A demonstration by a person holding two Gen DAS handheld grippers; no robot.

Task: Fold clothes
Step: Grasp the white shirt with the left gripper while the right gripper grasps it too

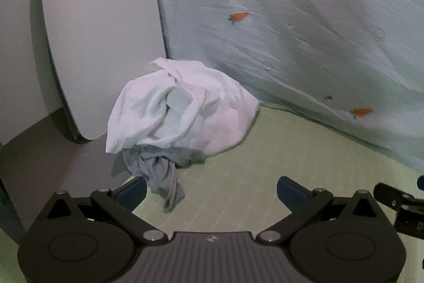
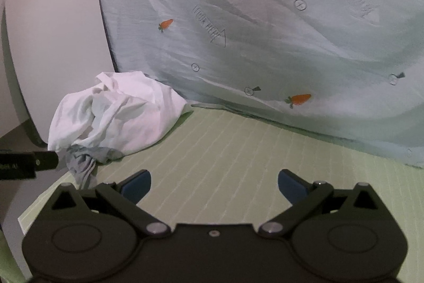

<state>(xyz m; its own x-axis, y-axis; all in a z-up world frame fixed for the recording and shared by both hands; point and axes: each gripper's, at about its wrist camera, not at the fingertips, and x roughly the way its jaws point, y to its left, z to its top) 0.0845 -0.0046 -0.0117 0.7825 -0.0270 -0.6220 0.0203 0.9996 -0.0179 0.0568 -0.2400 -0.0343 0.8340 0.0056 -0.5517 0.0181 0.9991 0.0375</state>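
The left gripper (image 1: 212, 191) is holding its jaws spread wide, blue-padded fingers (image 1: 133, 192) gripping nothing. The right gripper (image 2: 214, 186) is doing the same, jaws wide apart and fingers (image 2: 292, 186) bare. Both are pointing forward and slightly down, side by side: each one's dark body is showing at the edge of the other's view.

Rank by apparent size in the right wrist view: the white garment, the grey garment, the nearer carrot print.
1. white garment, largest by far
2. grey garment, partly hidden under the white one
3. nearer carrot print, smallest
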